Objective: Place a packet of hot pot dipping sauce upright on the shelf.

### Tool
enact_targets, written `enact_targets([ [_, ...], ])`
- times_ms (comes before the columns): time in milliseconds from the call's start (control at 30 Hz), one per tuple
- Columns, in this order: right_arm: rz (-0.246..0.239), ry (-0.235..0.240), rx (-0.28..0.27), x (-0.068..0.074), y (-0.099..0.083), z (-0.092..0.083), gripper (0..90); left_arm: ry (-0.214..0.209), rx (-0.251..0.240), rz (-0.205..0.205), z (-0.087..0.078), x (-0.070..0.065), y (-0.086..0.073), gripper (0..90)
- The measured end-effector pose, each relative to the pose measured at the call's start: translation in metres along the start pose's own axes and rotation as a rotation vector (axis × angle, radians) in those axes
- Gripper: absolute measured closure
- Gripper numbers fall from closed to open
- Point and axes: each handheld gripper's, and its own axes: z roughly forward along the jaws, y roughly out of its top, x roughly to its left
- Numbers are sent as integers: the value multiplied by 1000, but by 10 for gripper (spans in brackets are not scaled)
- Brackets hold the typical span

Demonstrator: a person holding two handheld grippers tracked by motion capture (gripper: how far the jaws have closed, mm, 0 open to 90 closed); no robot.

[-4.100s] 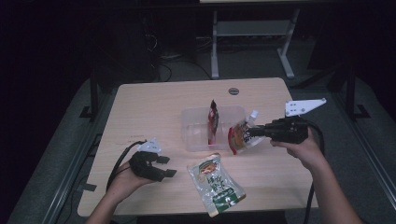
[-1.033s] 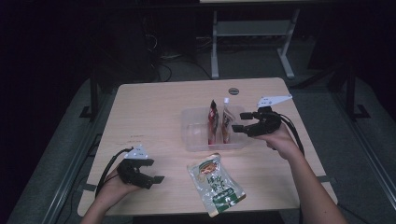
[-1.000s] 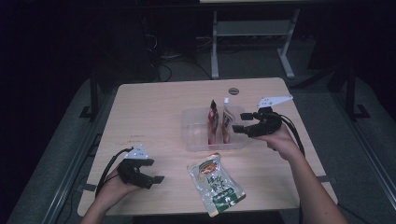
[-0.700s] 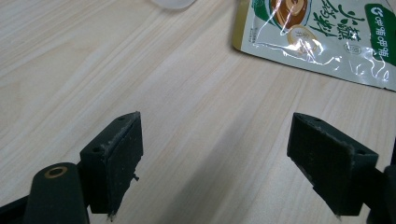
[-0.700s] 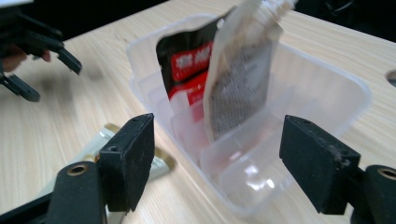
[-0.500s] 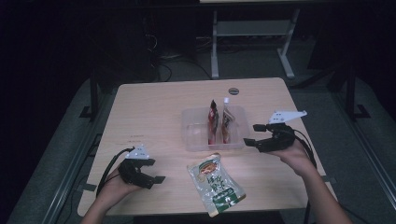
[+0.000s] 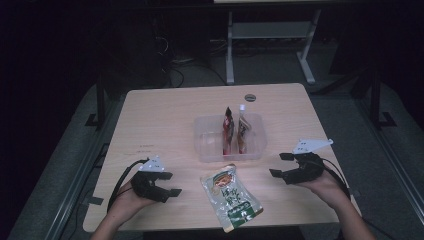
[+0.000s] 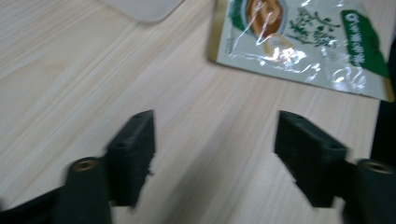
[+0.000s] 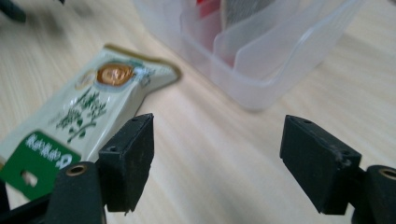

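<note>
Two pouches stand upright in the clear bin (image 7: 207,145) at twelve o'clock from the green-and-cream snack pouch (image 7: 231,196), which lies flat on the table (image 7: 160,115). Your left gripper (image 7: 169,184), at its nine o'clock, has just been closing its jaws, nothing between them. Your right gripper (image 7: 281,165), at its two o'clock, stands open and empty.

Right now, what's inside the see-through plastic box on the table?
The clear plastic box holds two snack packets standing on edge between dividers: a red packet and a brownish packet. Their lower ends are blurred by the box walls, so any print there can't be read.
</note>
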Motion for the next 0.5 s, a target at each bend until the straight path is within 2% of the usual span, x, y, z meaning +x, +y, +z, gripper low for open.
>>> enact_targets([
  [133, 1, 9, 25, 7, -8, 2, 249, -53, 8, 34, 4, -9, 9, 600],
  [167, -7, 13, 35, 7, -8, 3, 247, -64, 16, 57, 6, -12, 12, 654],
  [233, 4, 18, 37, 8, -8, 5, 247, -85, 26, 72, 12, -17, 17, 771],
  [300, -5, 34, 40, 8, -7, 8, 247, -109, 38, 100, 20, -23, 24, 874],
  [400, -10, 42, 45, 9, -7, 9, 244, -136, 64, 141, 31, -30, 32, 897],
  [500, -2, 47, 44, 10, -7, 10, 245, -153, 62, 171, 43, -39, 41, 897],
])
